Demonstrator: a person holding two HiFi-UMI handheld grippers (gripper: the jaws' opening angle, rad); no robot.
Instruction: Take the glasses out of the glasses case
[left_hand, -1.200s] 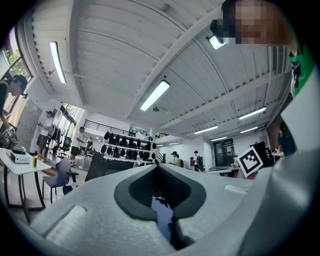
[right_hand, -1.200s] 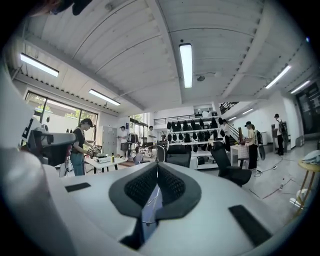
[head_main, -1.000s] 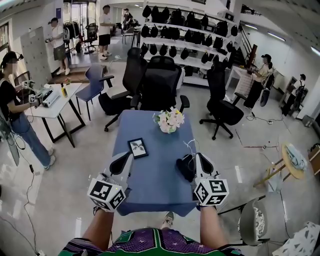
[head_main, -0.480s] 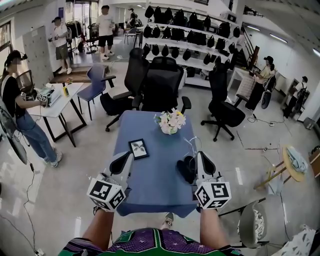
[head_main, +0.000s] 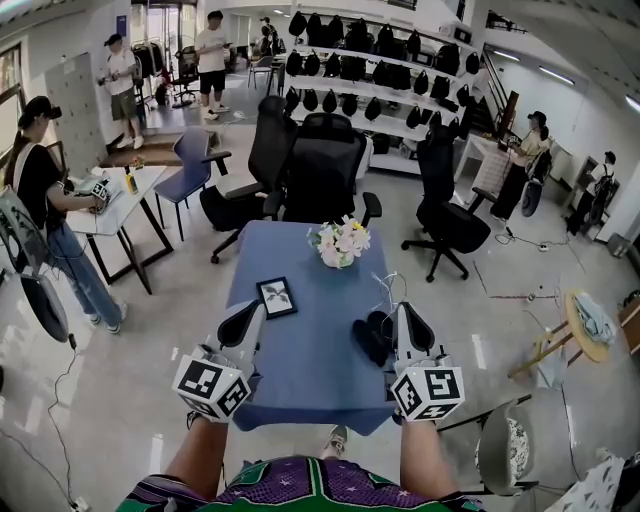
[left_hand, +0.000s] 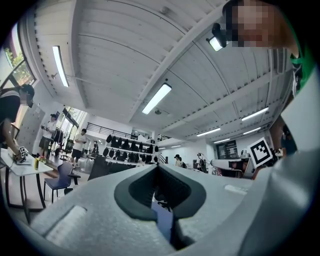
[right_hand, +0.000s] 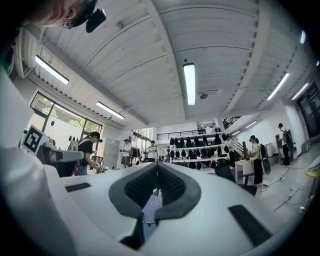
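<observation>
The left gripper (head_main: 243, 318) is hovering over the near left part of the blue table (head_main: 310, 375), its jaws clenched together on nothing. The right gripper (head_main: 408, 318) is hovering at the near right, likewise clenched and empty. The black glasses case (head_main: 370, 338) is lying on the table just left of it.

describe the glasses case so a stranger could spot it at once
Find the blue-covered rectangular table mid-room. On its right half, just left of the right gripper, lies the black rounded glasses case. Unlike the flat black picture frame and the pale flower bouquet, it is a plain dark lump.
</observation>
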